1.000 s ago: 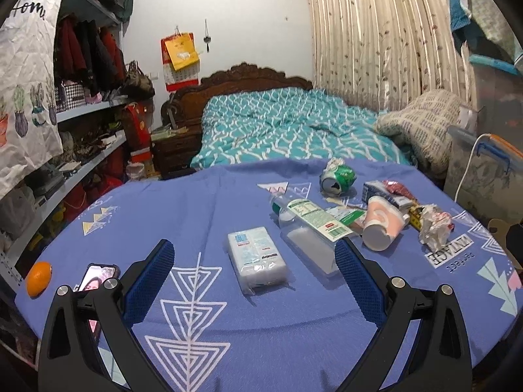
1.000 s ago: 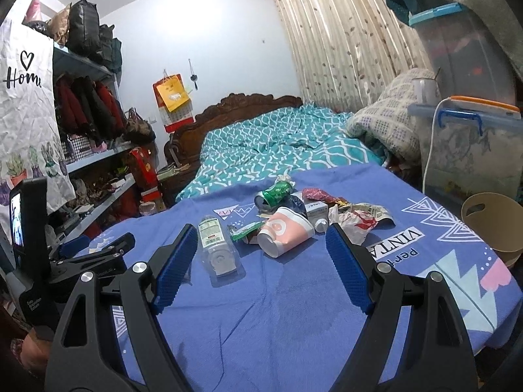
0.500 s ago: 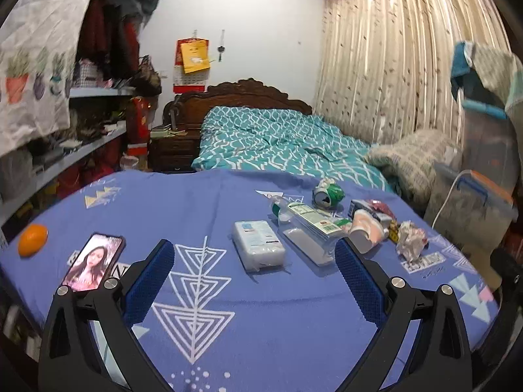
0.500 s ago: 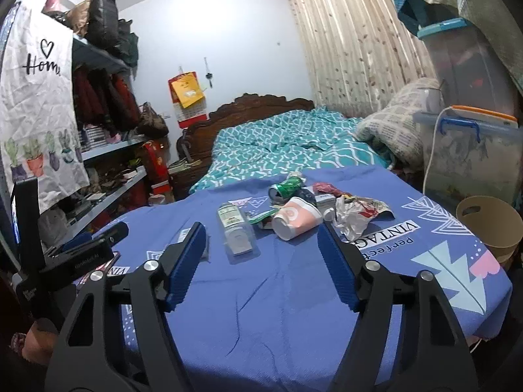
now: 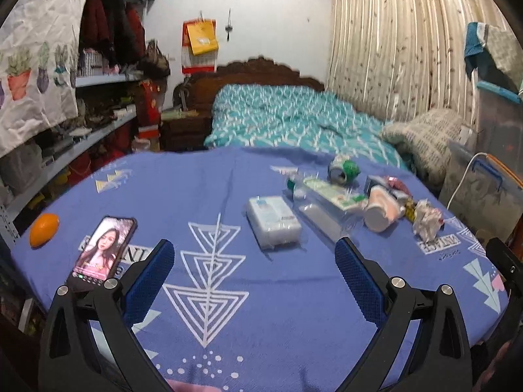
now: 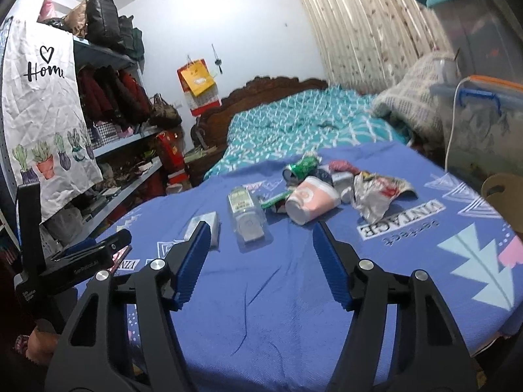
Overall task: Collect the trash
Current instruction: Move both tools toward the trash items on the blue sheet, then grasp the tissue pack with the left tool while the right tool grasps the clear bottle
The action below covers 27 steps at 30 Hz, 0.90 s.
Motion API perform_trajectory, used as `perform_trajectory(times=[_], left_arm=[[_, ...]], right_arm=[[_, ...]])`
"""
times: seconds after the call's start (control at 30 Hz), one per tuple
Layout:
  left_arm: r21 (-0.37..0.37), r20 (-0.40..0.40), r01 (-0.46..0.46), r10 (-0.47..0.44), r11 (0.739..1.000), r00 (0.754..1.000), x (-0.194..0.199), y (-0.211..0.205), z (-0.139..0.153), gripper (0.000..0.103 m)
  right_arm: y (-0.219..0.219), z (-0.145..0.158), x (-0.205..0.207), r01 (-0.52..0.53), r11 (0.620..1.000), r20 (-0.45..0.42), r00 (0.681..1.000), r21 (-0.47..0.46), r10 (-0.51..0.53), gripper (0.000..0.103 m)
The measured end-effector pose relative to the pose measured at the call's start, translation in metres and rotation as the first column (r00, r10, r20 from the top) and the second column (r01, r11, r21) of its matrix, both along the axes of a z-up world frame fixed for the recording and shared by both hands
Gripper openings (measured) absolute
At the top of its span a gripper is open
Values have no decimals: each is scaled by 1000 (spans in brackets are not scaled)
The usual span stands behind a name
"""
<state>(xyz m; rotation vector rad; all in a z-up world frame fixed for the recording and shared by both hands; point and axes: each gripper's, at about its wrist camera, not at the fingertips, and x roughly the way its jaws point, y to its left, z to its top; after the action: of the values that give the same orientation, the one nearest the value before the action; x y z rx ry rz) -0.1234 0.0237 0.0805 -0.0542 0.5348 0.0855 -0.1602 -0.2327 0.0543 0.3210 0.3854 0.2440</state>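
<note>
Both tongs [image 5: 253, 261] [image 6: 260, 233] gape empty; right pair closing; one cup [image 6: 310, 203].

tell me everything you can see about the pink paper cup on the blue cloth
The pink paper cup lies on its side on the blue tablecloth, white base turned toward the cameras, with a pale round mark on its wall. It looks uncrushed. It sits in the litter pile: a green wrapper at its base side, a crushed green can behind it, crumpled paper beside it. Neither gripper touches it.
</note>
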Motion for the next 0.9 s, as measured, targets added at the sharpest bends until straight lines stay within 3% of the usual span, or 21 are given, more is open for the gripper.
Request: perform_trajectory(times=[0.33,0.73,0.9], left_arm=[[-43,-121,-17,12,999,993,37,2,-29,94],[13,-71,38,-37,999,997,26,-16,-29,93],[-21,-82,11,-13,1000,997,35,3,-30,91]], right_arm=[[-6,-19,26,-14,1000,-70,997,-4,14,66],[-3,-29,31,-29,999,-105,994,25,32,64],[15,-32,42,-89,996,-134,987,-2,88,60]])
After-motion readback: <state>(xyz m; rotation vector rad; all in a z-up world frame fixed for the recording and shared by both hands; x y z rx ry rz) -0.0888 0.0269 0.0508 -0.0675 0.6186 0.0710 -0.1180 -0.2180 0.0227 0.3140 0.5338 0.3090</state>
